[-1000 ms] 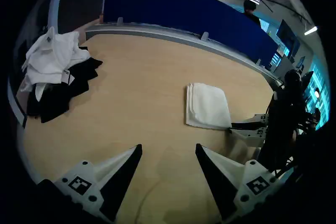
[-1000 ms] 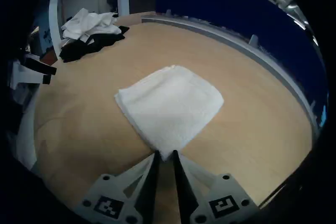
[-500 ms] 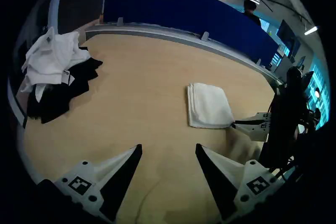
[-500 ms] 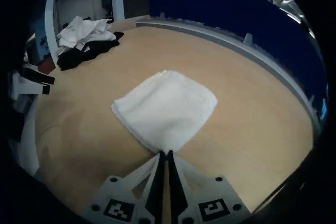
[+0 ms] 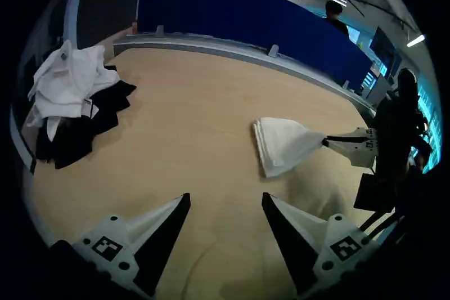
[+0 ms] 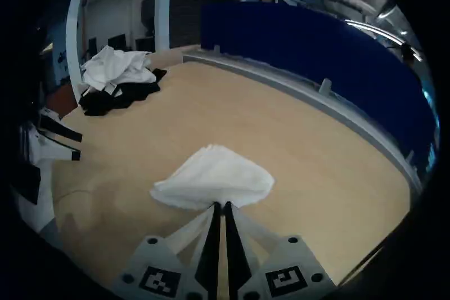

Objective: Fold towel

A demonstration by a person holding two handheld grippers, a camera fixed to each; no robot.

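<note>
A folded white towel (image 5: 284, 141) hangs by one corner, lifted partly off the wooden table (image 5: 185, 125). My right gripper (image 6: 220, 208) is shut on that corner, and the towel (image 6: 214, 179) droops away from its fingertips. In the left gripper view that right gripper (image 5: 325, 142) is seen at the towel's right end, held by a person in dark clothes. My left gripper (image 5: 225, 201) is open low over the table's near side, with nothing between its fingers, well apart from the towel. It also appears at the left edge of the right gripper view, as the left gripper (image 6: 59, 142).
A pile of white and black clothes (image 5: 73, 97) lies at the table's far left, also seen as the pile (image 6: 118, 77). A blue partition (image 5: 247, 16) with a grey rail runs along the table's far edge. A person (image 5: 336, 13) stands behind it.
My right gripper closed on the towel's corner and rose, pulling that side of the towel up off the table. The left gripper stayed in place, open.
</note>
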